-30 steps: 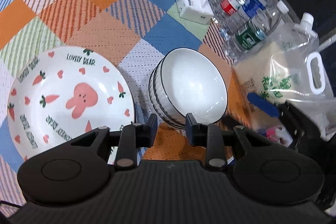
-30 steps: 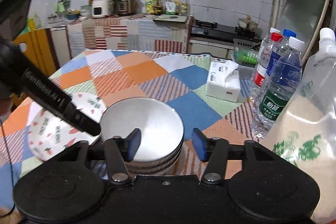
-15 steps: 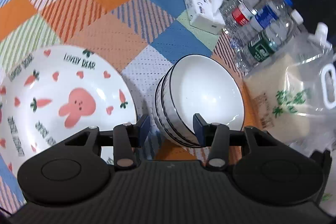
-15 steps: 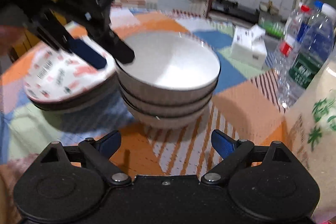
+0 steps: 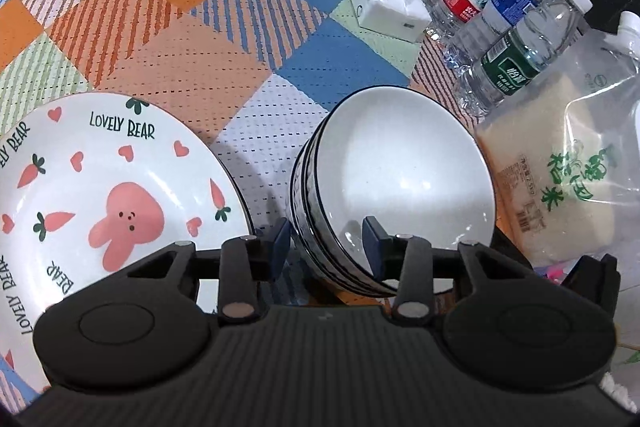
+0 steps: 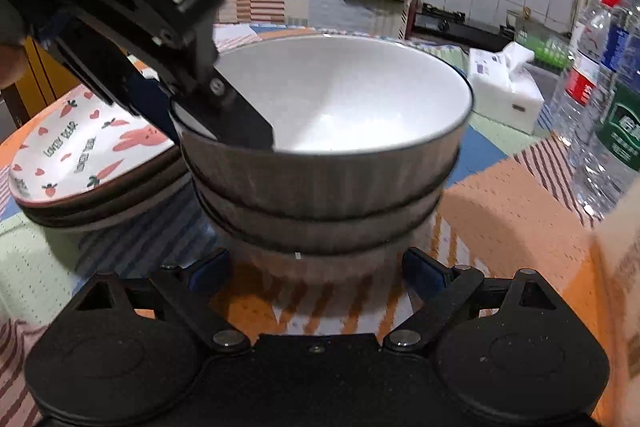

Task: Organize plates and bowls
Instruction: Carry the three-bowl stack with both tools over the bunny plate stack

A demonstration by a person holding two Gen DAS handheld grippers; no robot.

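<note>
I'm in the grasping step on the stack of bowls (image 5: 392, 187), which sits on the patchwork tablecloth (image 5: 168, 27) directly ahead of both tongs, with the rabbit-print plates (image 5: 100, 195) just to its left. My left gripper (image 5: 326, 247) straddles the near-left rim of the stack, one finger inside the top bowl and one outside; its jaws are closing, though I can't tell that the pads press the wall yet. My right gripper (image 6: 316, 273) is low at the foot of the stack (image 6: 320, 147), spread wide, nothing pinched, the bottom bowl just ahead between its fingers. Next, I judge, the left must finish its pinch on the rim while the right steadies the base, so only the top bowl lifts.
</note>
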